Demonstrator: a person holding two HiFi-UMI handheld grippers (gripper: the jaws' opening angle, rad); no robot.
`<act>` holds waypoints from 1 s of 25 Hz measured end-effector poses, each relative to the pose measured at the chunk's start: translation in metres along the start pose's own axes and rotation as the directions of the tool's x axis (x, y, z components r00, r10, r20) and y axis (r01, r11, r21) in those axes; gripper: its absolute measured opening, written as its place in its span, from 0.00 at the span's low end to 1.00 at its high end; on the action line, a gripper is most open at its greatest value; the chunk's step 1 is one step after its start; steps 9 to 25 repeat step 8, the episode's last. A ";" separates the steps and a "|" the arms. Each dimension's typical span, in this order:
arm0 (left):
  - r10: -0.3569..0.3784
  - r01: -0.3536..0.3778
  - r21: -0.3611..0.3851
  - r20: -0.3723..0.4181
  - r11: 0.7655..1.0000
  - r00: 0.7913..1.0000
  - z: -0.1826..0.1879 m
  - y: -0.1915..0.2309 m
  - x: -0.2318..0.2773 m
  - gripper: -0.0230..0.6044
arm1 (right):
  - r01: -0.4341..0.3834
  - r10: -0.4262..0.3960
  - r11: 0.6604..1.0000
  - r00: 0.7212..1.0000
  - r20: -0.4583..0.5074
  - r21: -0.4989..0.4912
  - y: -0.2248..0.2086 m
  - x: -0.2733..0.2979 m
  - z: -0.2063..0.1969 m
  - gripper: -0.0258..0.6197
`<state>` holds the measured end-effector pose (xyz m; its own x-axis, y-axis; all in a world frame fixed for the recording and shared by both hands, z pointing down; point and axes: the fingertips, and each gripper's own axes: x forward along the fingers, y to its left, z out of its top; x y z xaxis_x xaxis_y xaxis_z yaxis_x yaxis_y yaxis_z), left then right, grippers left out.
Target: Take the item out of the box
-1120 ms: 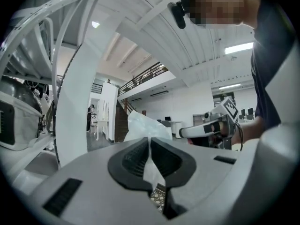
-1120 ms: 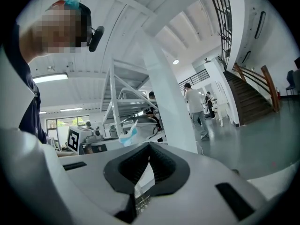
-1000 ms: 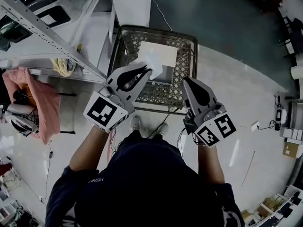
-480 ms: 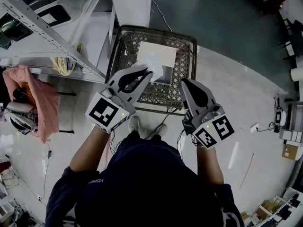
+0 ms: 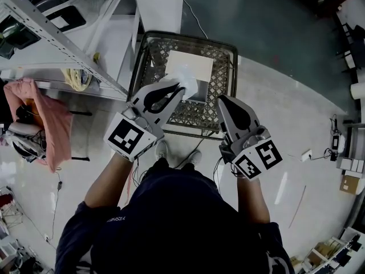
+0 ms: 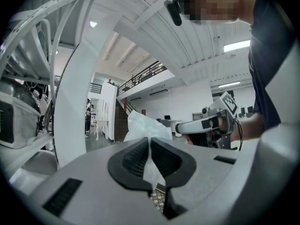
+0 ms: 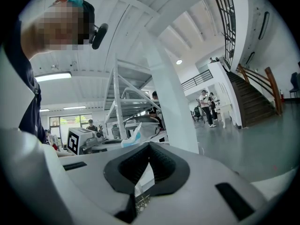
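Note:
A dark lattice crate stands on the floor in front of the person's feet. A flat white sheet lies inside it. My left gripper hangs over the crate's near half, shut on a crumpled white plastic bag. In the left gripper view the bag rises above the pads and a thin fold of it is pinched between them. My right gripper is at the crate's near right corner, shut with nothing in it. The right gripper view shows the bag off to its left.
A grey metal shelf rack runs along the left, with a pink cloth and a yellow coil by it. A white pillar stands behind the crate. Cables and small boxes lie on the floor at the right.
The left gripper has crept slightly forward and up with the bag still in it. The right gripper has drifted a little toward the crate.

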<state>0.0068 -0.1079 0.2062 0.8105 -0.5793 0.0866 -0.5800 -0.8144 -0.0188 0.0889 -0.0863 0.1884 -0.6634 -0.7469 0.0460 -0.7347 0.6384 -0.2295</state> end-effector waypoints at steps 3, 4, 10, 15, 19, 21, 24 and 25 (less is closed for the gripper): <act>0.000 0.000 -0.001 -0.008 1.000 1.000 0.000 0.001 0.000 0.07 | -0.004 0.004 1.000 1.000 -0.003 -0.001 0.001 0.001 0.001 0.07; 0.001 -0.001 -0.001 -0.003 1.000 1.000 0.001 0.001 0.001 0.07 | -0.005 0.005 1.000 1.000 -0.003 -0.001 0.001 0.002 0.001 0.07; 0.003 -0.003 0.001 0.015 1.000 1.000 0.003 0.004 0.001 0.07 | -0.010 0.010 1.000 1.000 -0.003 -0.004 0.002 0.007 0.000 0.07; 0.003 -0.003 0.001 0.015 1.000 1.000 0.003 0.004 0.001 0.07 | -0.010 0.010 1.000 1.000 -0.003 -0.004 0.002 0.007 0.000 0.07; 0.003 -0.003 0.001 0.015 1.000 1.000 0.003 0.004 0.001 0.07 | -0.010 0.010 1.000 1.000 -0.003 -0.004 0.002 0.007 0.000 0.07; 0.003 -0.003 0.001 0.015 1.000 1.000 0.003 0.004 0.001 0.07 | -0.010 0.010 1.000 1.000 -0.003 -0.004 0.002 0.007 0.000 0.07; 0.003 -0.003 0.001 0.015 1.000 1.000 0.003 0.004 0.001 0.07 | -0.010 0.010 1.000 1.000 -0.003 -0.004 0.002 0.007 0.000 0.07; 0.003 -0.003 0.001 0.015 1.000 1.000 0.003 0.004 0.001 0.07 | -0.010 0.010 1.000 1.000 -0.003 -0.004 0.002 0.007 0.000 0.07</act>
